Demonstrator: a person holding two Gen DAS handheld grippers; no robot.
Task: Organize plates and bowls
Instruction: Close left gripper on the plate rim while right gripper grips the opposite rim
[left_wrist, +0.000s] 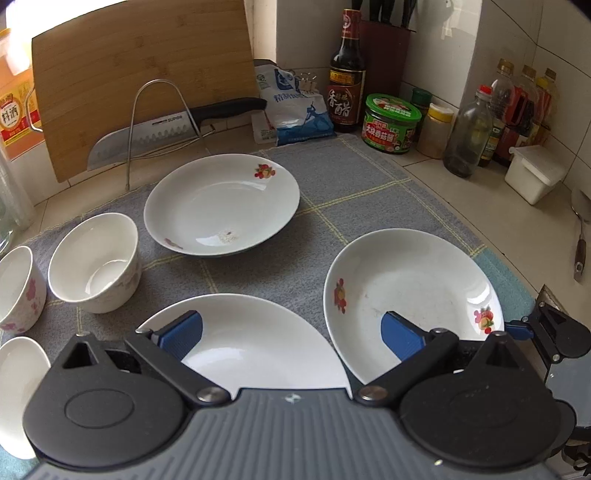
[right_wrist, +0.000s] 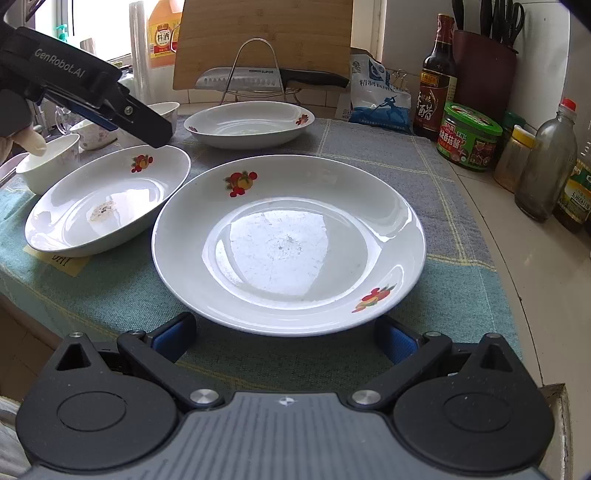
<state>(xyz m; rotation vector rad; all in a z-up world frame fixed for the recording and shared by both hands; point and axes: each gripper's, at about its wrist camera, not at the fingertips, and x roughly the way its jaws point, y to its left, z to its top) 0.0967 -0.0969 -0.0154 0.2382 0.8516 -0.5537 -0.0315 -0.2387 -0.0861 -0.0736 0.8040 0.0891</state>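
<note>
Three white plates with fruit prints lie on a grey-green cloth. In the left wrist view one plate is at the back, one at the right, one right under my open left gripper. Three white bowls stand at the left. In the right wrist view my open, empty right gripper is just in front of the near plate. The left plate and the back plate lie beyond. The left gripper hovers over the left plate.
A cutting board and a knife in a wire rack stand at the back. A salt bag, sauce bottles, a green jar and a white box line the back right. The counter edge is near right.
</note>
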